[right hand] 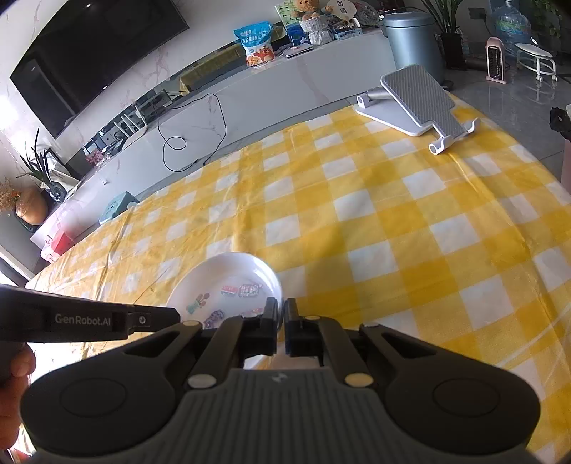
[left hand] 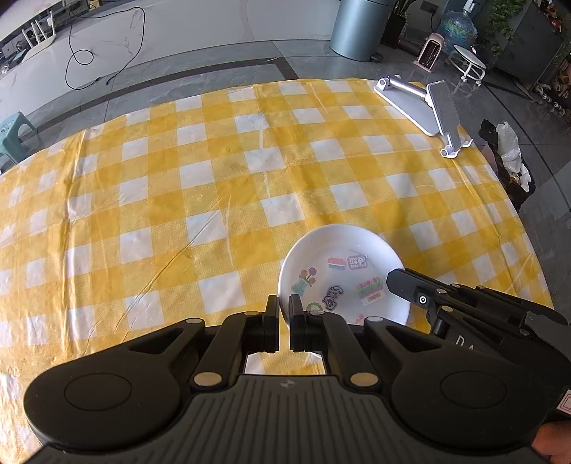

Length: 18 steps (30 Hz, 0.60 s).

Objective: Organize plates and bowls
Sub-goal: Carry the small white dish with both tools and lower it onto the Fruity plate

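Note:
A white plate (left hand: pixel 342 250) with cartoon stickers sits over the yellow checked tablecloth (left hand: pixel 214 178). My left gripper (left hand: pixel 284 309) is shut on the plate's left rim. My right gripper (right hand: pixel 281 314) is shut on the plate's right rim (right hand: pixel 278 285); it also shows in the left wrist view (left hand: pixel 410 285) reaching over the plate's right side. The plate shows in the right wrist view (right hand: pixel 228 275), with the left gripper (right hand: pixel 153 317) coming in from the left. I cannot tell whether the plate rests on the cloth or is lifted.
A grey and white folding stand (left hand: pixel 424 103) lies at the table's far right corner, also in the right wrist view (right hand: pixel 417 103). A grey bin (left hand: pixel 360 28), a small heater (left hand: pixel 431 51) and a stool (left hand: pixel 469 64) stand on the floor beyond.

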Tool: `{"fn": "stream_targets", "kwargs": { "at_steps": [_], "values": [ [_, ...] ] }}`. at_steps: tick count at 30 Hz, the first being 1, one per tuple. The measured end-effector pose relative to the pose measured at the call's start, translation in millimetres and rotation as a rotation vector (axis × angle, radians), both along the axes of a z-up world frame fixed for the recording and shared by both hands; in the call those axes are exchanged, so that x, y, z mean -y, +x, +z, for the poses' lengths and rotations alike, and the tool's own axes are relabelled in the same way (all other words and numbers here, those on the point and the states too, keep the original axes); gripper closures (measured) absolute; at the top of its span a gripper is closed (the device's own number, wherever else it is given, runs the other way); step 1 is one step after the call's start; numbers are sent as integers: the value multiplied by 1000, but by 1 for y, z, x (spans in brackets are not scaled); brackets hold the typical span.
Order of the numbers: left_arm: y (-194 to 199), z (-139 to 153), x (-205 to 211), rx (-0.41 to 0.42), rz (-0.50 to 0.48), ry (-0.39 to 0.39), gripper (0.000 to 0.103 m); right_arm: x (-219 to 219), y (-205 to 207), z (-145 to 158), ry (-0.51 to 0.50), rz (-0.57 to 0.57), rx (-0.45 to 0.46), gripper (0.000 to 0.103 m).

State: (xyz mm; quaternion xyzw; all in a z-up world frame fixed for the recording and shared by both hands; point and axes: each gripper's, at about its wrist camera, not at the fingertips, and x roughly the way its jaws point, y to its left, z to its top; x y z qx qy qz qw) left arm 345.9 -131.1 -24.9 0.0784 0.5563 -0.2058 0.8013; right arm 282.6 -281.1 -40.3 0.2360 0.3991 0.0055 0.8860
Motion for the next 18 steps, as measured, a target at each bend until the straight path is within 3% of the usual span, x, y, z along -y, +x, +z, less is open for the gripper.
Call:
{"fn": "stream_targets", "kwargs": {
  "at_steps": [7, 14, 18],
  "values": [
    [-53, 38, -12, 60, 39, 7, 98, -9, -49, 29, 24, 17, 83, 103],
    [-116, 62, -29, 122, 98, -88, 99, -11, -116, 54, 80, -44, 172, 103],
    [-158, 64, -37, 146, 116, -149, 99, -19, -160, 59, 61, -78, 192, 103]
  ]
}}
